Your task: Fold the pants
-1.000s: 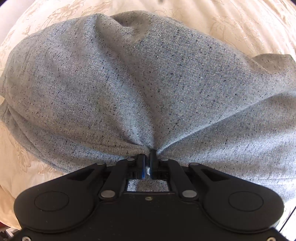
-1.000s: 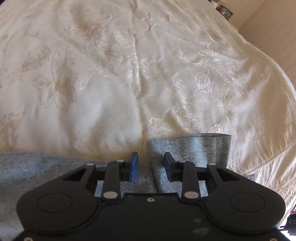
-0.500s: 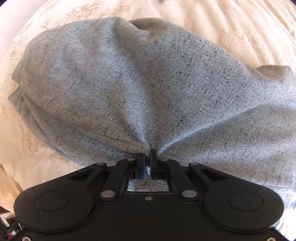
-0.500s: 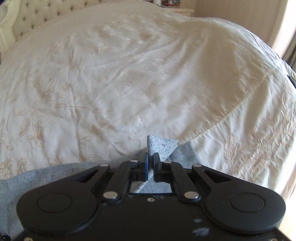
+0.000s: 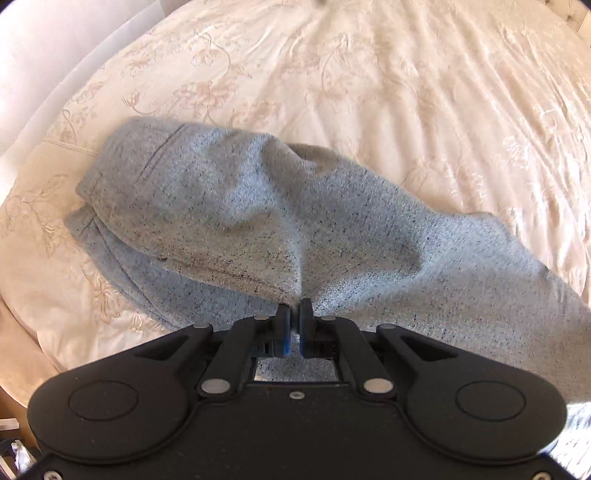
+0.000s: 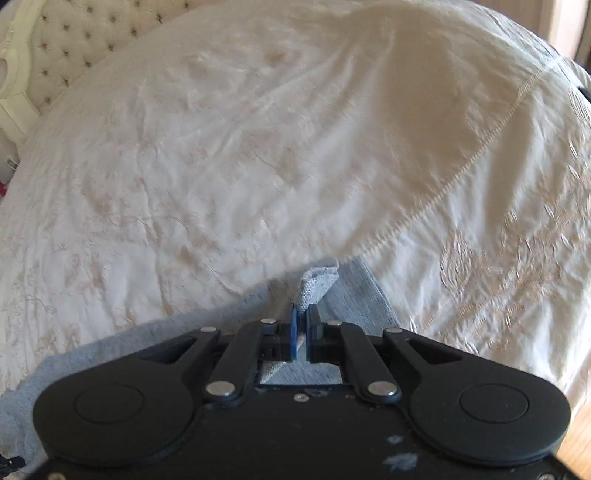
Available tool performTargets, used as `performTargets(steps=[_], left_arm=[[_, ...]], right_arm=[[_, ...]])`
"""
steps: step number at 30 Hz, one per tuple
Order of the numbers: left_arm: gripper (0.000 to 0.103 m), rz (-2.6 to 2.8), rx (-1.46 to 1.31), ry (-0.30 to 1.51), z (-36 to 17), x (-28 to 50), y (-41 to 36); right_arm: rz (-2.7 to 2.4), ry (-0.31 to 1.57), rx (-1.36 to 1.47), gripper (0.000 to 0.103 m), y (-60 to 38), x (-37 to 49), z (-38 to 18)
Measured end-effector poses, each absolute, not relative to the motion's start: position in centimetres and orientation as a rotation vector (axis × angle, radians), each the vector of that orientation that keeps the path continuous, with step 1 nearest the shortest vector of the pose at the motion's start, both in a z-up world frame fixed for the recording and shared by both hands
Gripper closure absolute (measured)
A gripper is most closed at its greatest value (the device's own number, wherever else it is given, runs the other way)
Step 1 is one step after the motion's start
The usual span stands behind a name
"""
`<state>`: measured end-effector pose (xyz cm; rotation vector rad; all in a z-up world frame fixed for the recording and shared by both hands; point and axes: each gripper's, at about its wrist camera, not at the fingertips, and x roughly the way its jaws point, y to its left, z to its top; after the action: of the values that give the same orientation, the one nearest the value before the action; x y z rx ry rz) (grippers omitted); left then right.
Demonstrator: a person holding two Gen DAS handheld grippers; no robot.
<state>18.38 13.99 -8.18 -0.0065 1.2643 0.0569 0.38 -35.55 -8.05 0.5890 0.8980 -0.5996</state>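
Note:
Grey speckled pants (image 5: 258,221) lie bunched on a cream embroidered bedspread (image 5: 406,74). In the left wrist view my left gripper (image 5: 294,306) is shut on a pinch of the pants fabric, which fans out from the fingertips to the left and right. The waistband end lies at the upper left. In the right wrist view my right gripper (image 6: 303,312) is shut on a hem corner of the pants (image 6: 317,282), which sticks up between the fingertips. More grey fabric trails to the lower left under the gripper.
The bedspread (image 6: 258,147) fills most of the right wrist view. A tufted cream headboard (image 6: 74,33) stands at the upper left there. The bed's edge and wooden floor (image 6: 576,435) show at the lower right.
My right gripper shut on the pants hem and lifted it. My left gripper, still pinching the fabric, pulled back and up, so the pants look smaller and more bed shows.

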Motion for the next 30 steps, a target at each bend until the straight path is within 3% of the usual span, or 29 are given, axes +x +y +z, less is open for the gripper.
performTargets(steps=[5,10,14,24,30], left_arm=[[0.098,0.048,-0.007,1.249,-7.8,17.0,14.3],[0.098,0.058,0.071,1.336,-11.3,16.1,13.6],[0.098,0.068,0.143,1.349,-12.5,15.7,12.9],[0.098,0.053,0.123,1.285,-10.5,15.3,12.6],[0.098,0.06,0.182,1.358,-14.4,14.6,11.8]], right_arm=[[-0.56,0.789,0.603,0.098,-35.6,-2.9,-4.3],[-0.678,1.059,0.639,0.098,-36.2,-6.3,-13.1],[-0.686,1.092,0.653,0.098,-35.4,-6.9,-15.1],[-0.573,0.844,0.464,0.098,-34.8,-5.3,-6.0],[-0.664,1.093,0.514,0.098,-36.4,-6.3,-14.9]])
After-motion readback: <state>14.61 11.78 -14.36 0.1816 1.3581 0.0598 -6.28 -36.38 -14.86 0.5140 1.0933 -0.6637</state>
